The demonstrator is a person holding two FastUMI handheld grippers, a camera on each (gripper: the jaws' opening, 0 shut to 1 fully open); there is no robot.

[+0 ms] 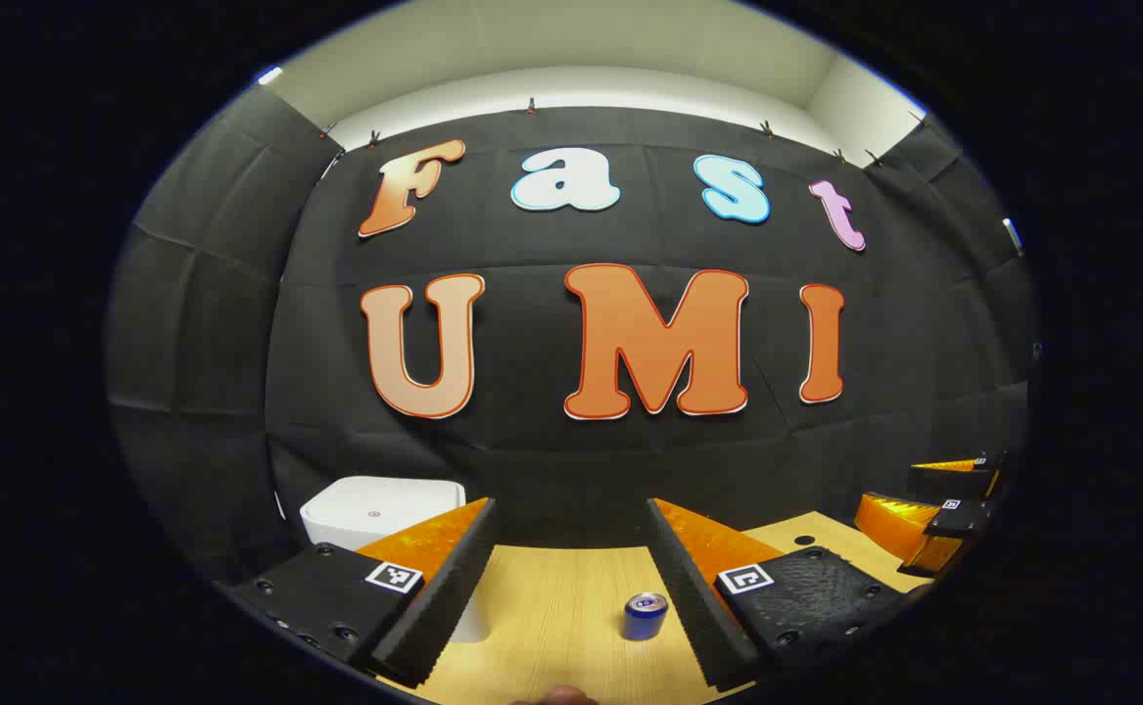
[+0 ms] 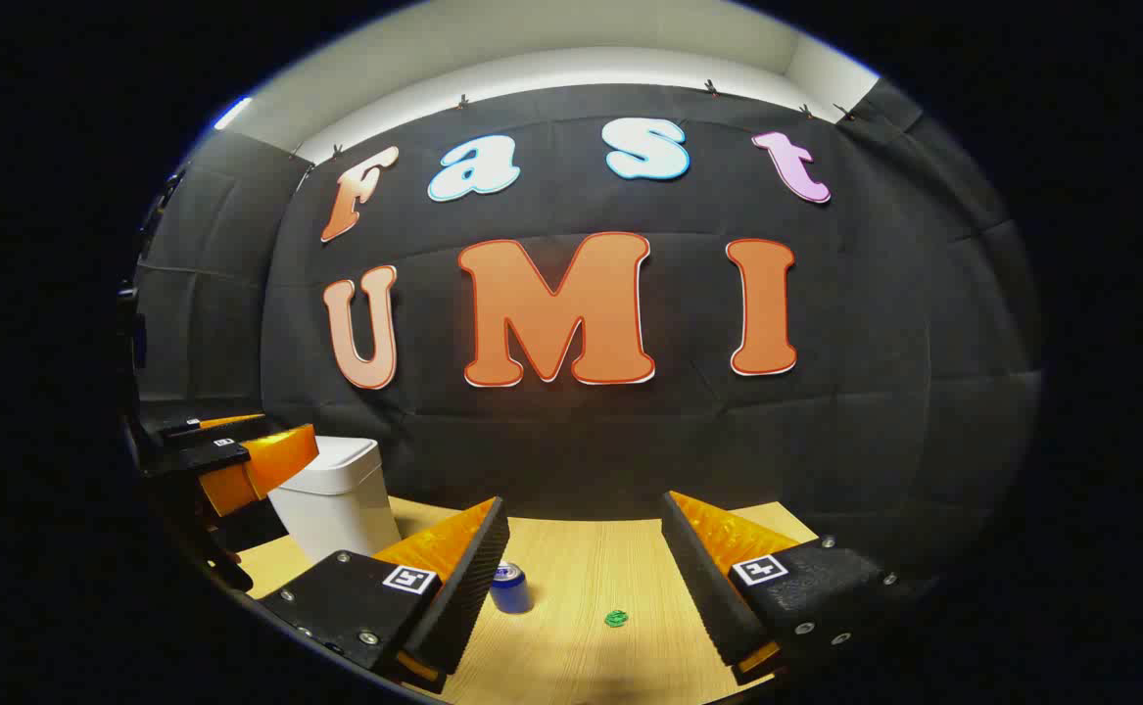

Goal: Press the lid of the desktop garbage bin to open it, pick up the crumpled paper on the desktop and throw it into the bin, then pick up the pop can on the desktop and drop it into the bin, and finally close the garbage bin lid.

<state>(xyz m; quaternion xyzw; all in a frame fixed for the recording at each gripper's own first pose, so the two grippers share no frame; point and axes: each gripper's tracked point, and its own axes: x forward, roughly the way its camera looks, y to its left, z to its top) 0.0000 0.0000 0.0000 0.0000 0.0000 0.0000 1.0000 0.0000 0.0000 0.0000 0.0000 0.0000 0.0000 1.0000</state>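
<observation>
White bin (image 2: 336, 504) lid shut, on desk; blue pop can (image 2: 510, 587) upright nearby

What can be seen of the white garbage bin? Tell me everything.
The garbage bin is a white, boxy container with rounded corners, plastic by its look. It stands upright on the wooden desktop near the black cloth wall. Its lid lies flat and shut, with a small round mark on top. Neither gripper touches it.

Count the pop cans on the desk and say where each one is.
1. The pop can stands upright on the wooden desk, right of the white bin. More could be hidden behind the gripper fingers.
</observation>
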